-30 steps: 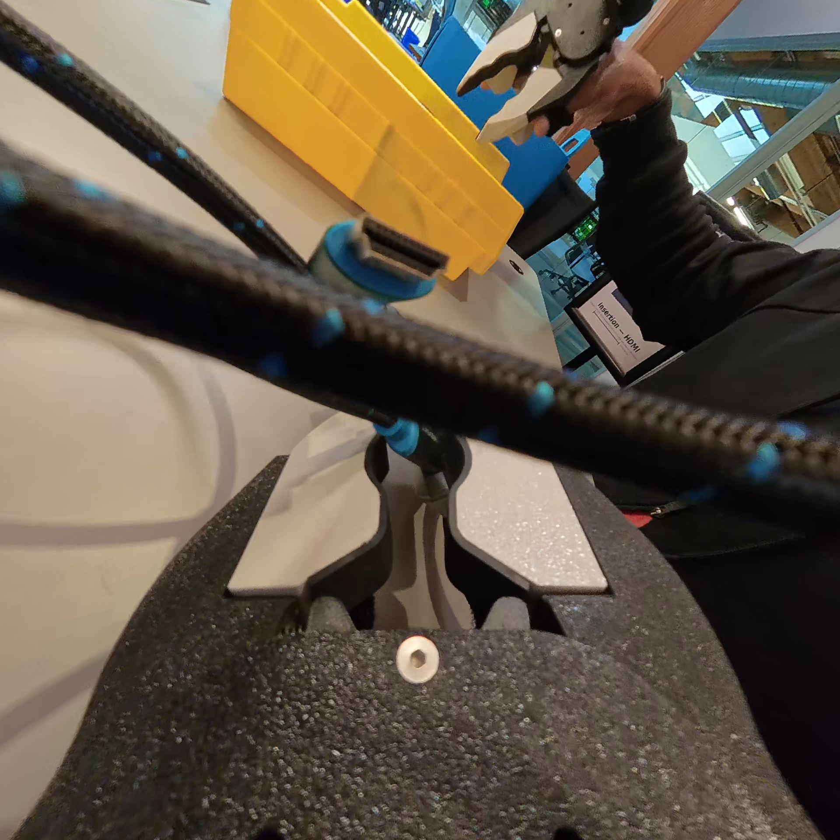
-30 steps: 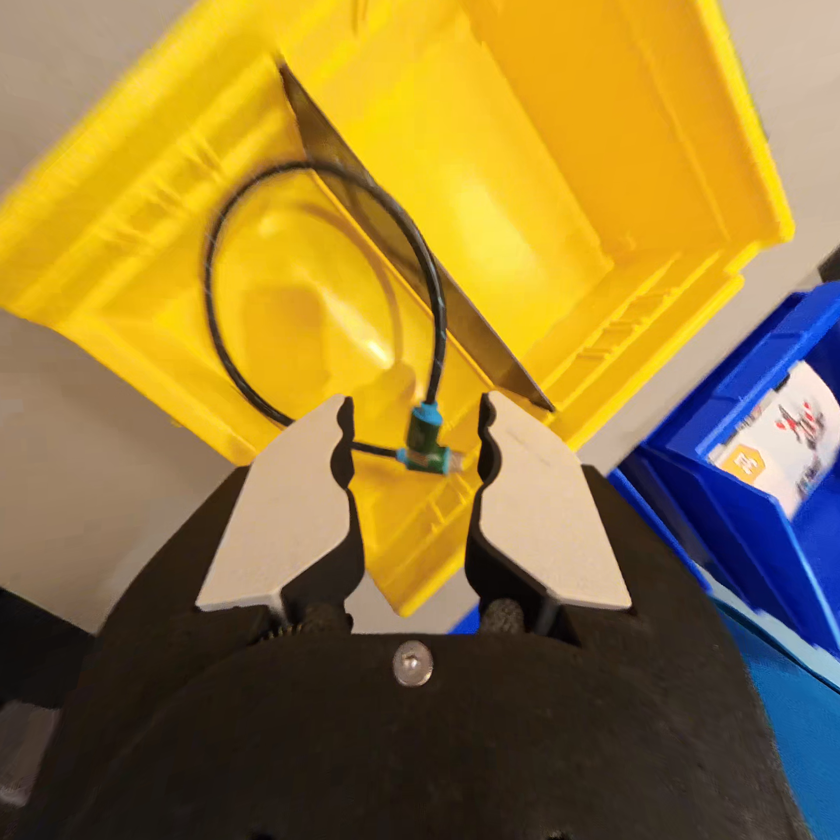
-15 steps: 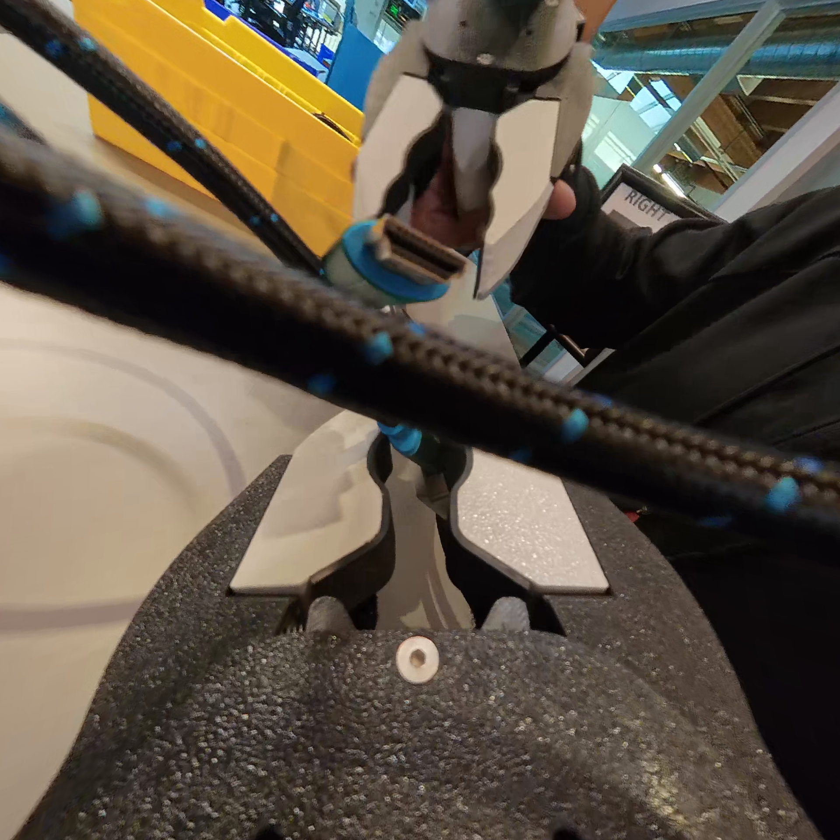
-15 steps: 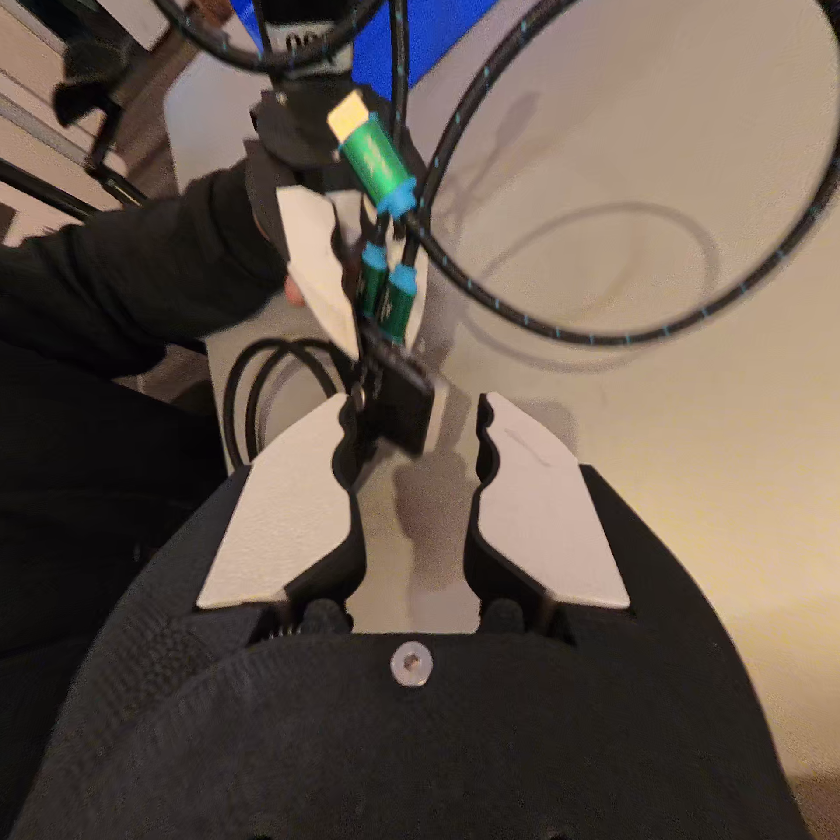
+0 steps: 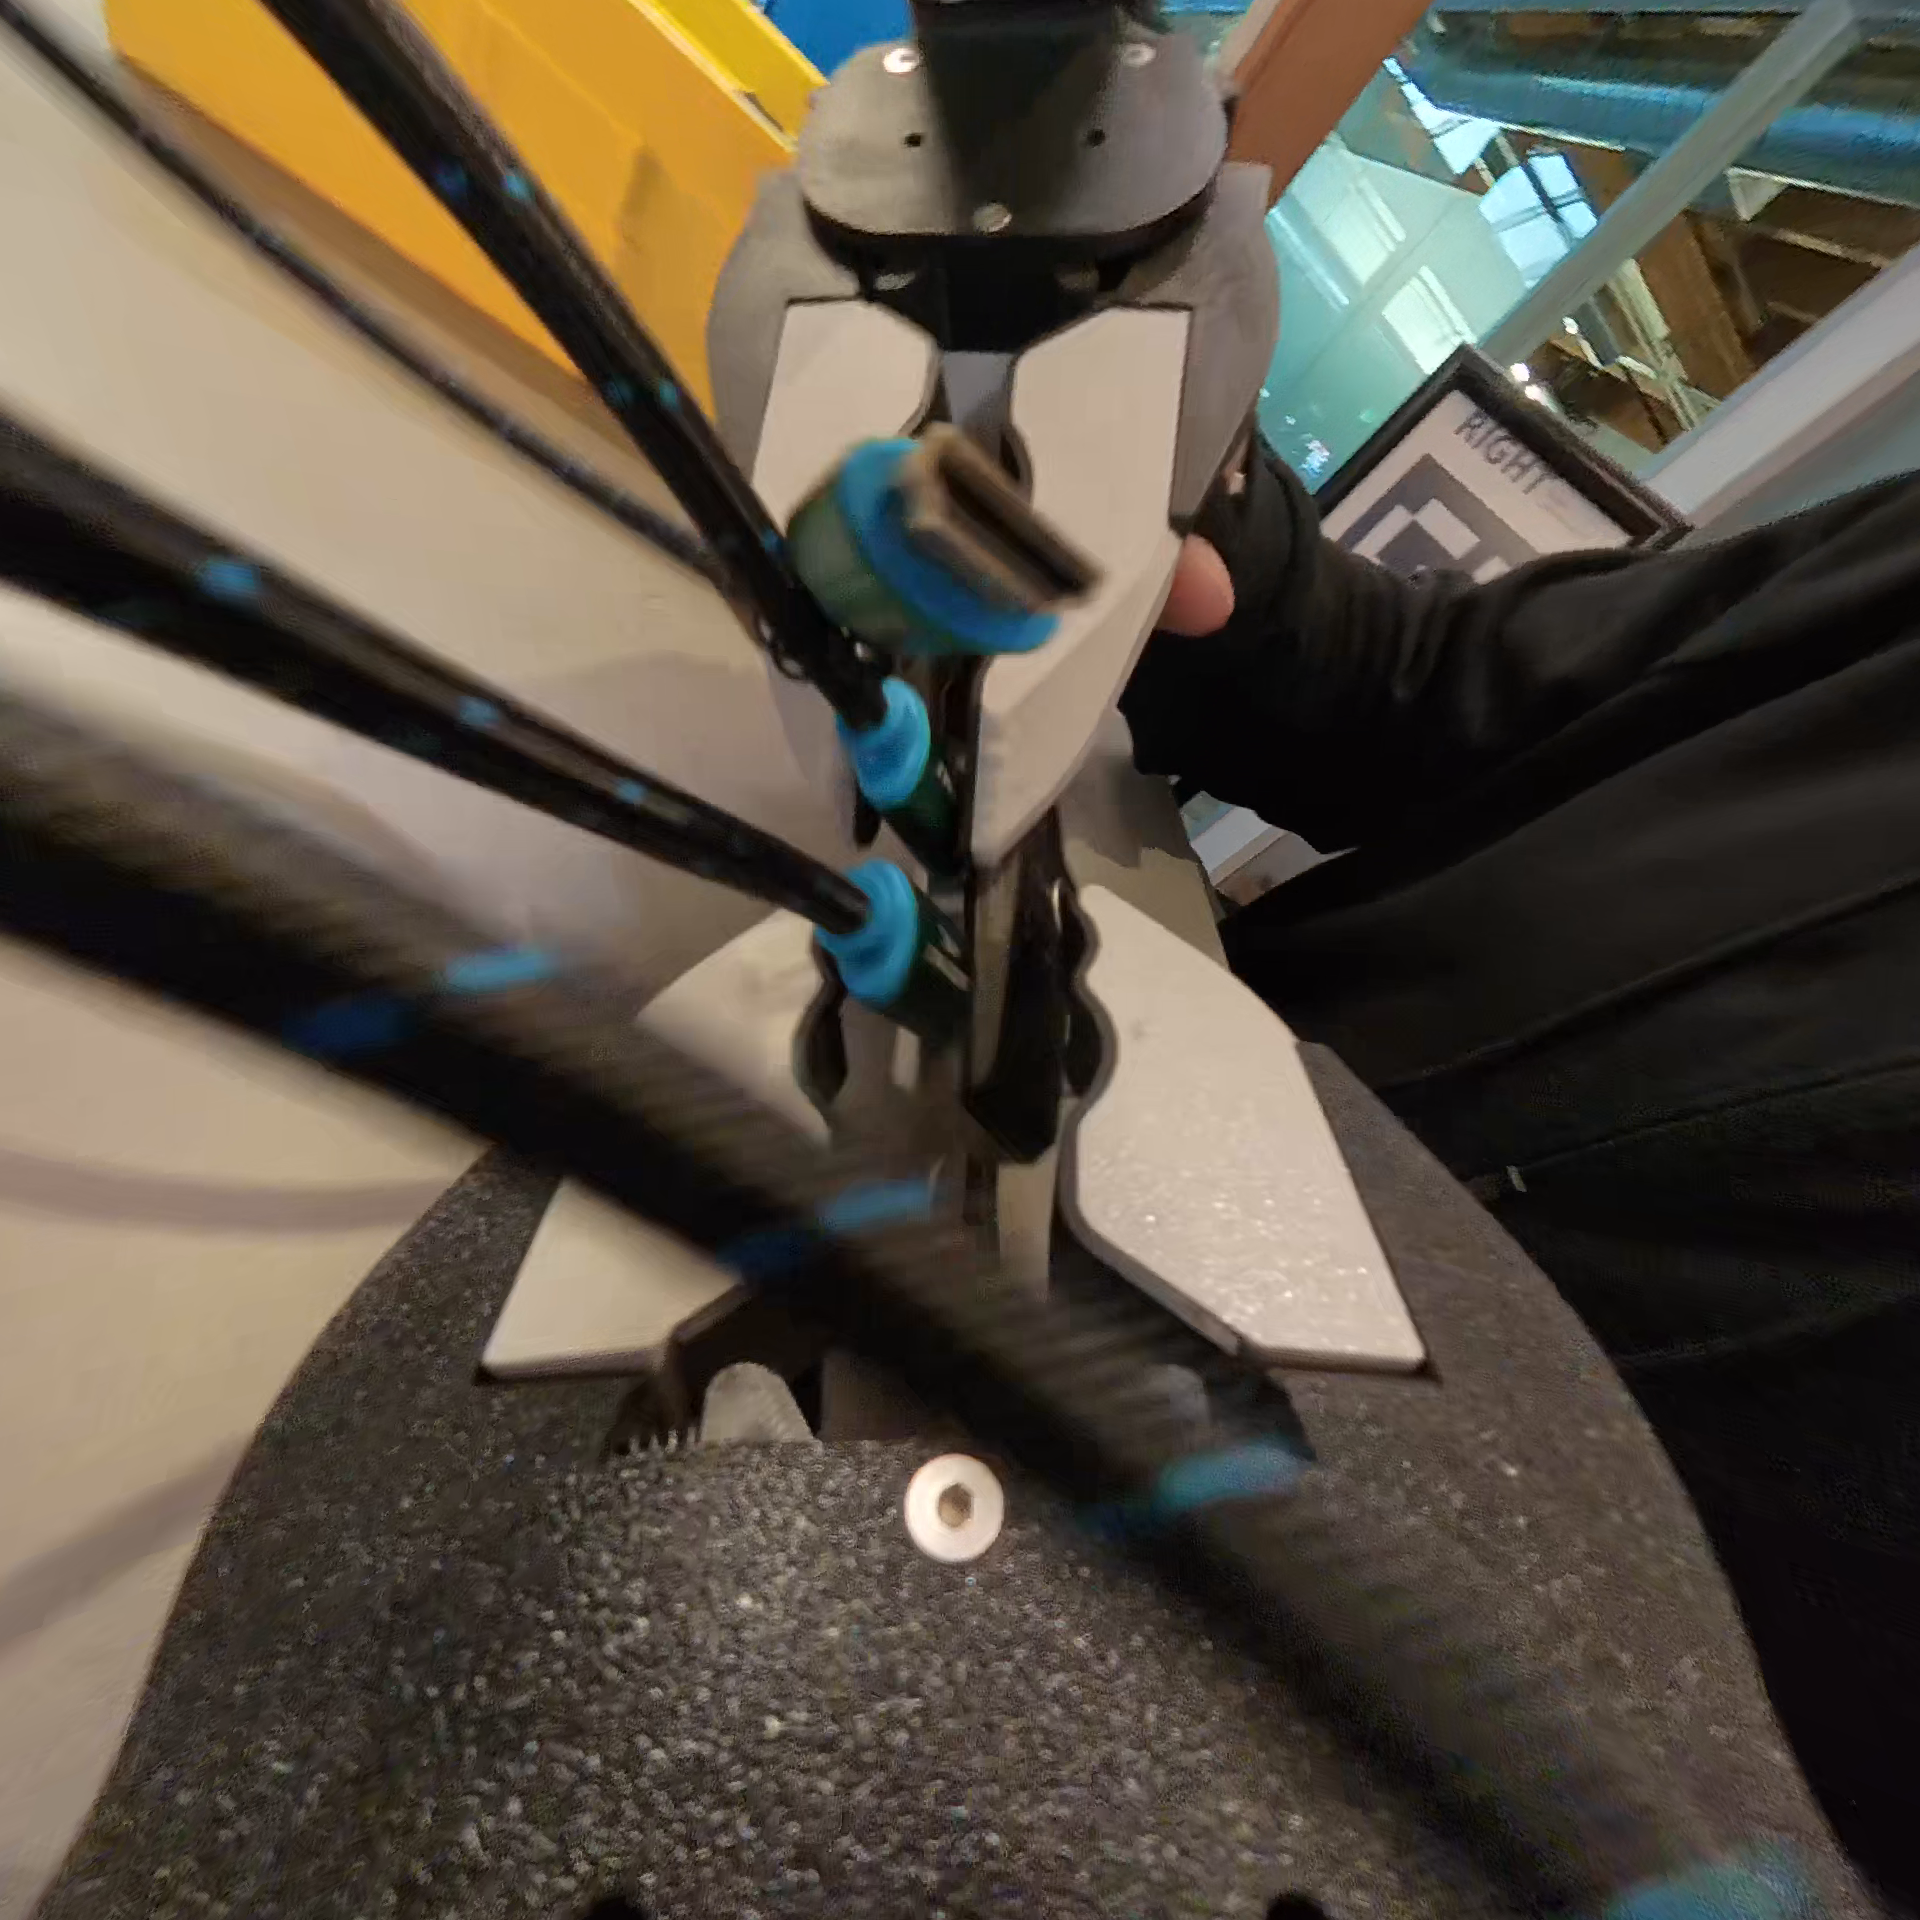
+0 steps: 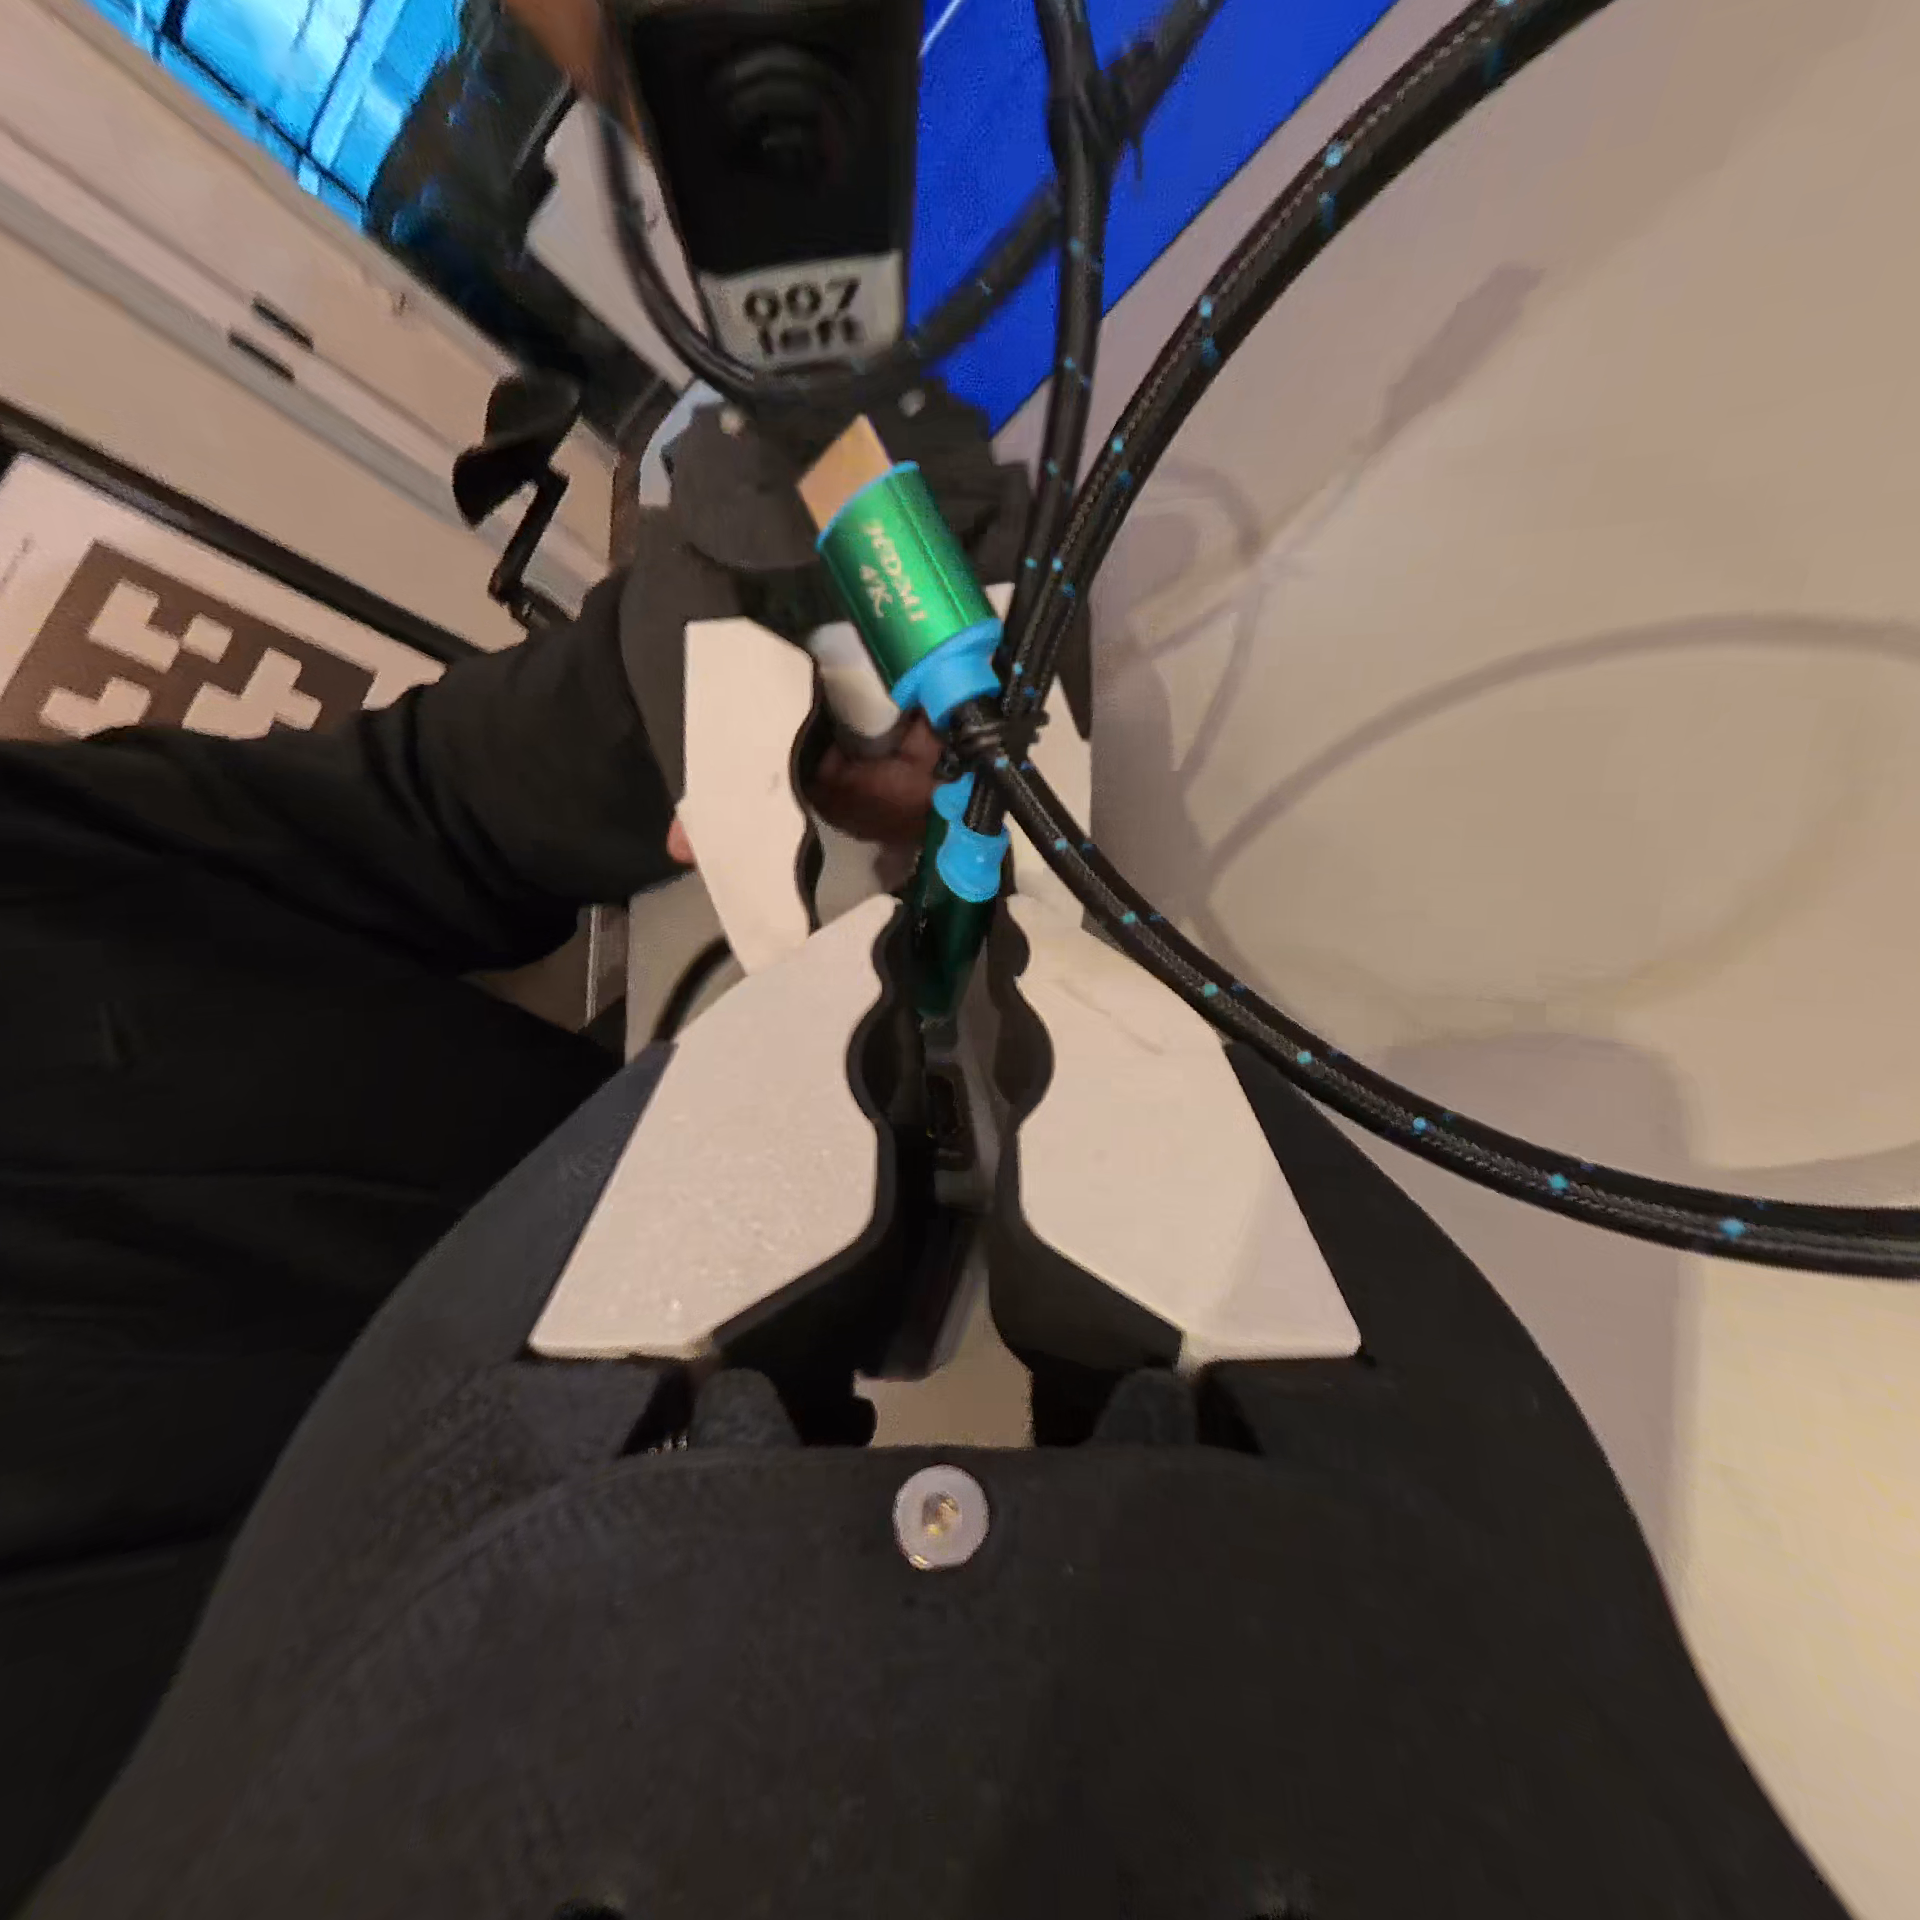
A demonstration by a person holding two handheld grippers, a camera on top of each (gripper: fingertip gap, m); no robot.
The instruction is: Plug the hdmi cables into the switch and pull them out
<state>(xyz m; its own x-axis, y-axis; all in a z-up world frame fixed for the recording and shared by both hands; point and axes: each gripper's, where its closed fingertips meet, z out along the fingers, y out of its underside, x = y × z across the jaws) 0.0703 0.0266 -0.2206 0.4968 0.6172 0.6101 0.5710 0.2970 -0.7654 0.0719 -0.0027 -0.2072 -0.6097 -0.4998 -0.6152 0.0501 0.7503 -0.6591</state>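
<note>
The small black HDMI switch (image 6: 948, 1127) sits edge-on between my right gripper's (image 6: 951, 914) fingers, which are shut on it. Two green plugs (image 5: 899, 961) with blue strain reliefs are plugged into it; one shows in the right wrist view (image 6: 945, 935). A third green plug (image 5: 935, 540) hangs free above, gold tip bare (image 6: 904, 561). My left gripper (image 5: 956, 977) faces the right one (image 5: 982, 831); its jaws stand apart around the plugs and the switch (image 5: 1013, 1049). Black braided cables (image 6: 1299, 1060) loop over the table.
A yellow bin (image 5: 520, 156) stands at the back of the beige table (image 6: 1558, 623), with a blue bin (image 6: 987, 156) beside it. A framed marker card (image 5: 1486, 488) stands at the table's edge. A thick cable (image 5: 416, 1039) crosses over my left gripper. Only a small space, under 4 cm, lies between the two pairs of fingers.
My right gripper swung from over the yellow bin to the switch and shut on it. My left gripper's jaws have widened around the plugs.
</note>
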